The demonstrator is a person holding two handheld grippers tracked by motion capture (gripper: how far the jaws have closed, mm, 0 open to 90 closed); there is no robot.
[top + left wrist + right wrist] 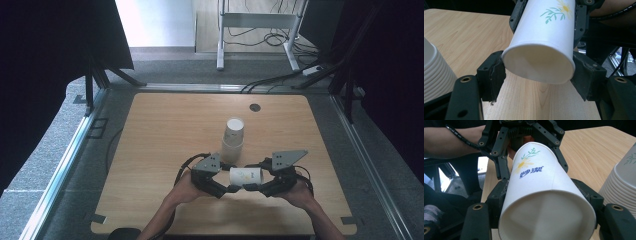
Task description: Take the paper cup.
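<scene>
A pale wooden table point(165, 145) stands on grey carpet between dark curtains, with a white desk frame and loose cables on the floor beyond it. Above the near half of the board, a white paper cup printed with a yellow daisy and green sprigs point(245, 175) lies on its side, its long axis running across the table from one hand to the other.

The right gripper point(256, 185) is clamped on one end of it: in the right gripper view the black jaws hug the wall just behind the end that faces that camera point(541, 202). The left gripper point(226, 190) has the other end between its jaws; in the left gripper view the pads stand at either side of the round end point(539, 63), drawn in to a narrow setting and, as far as I can judge, pressing on it. So both ends appear to be held and neither hand is nearer than the other.

Behind the cup, toward the table's middle, a tall stack of white paper cups turned upside down point(233, 138) stands upright, its ribbed rims showing at the edge of both gripper views.

Since the cup lies level and the stack stands upright, my guess is the cup must be tipped upright before it can go over the pile.
</scene>
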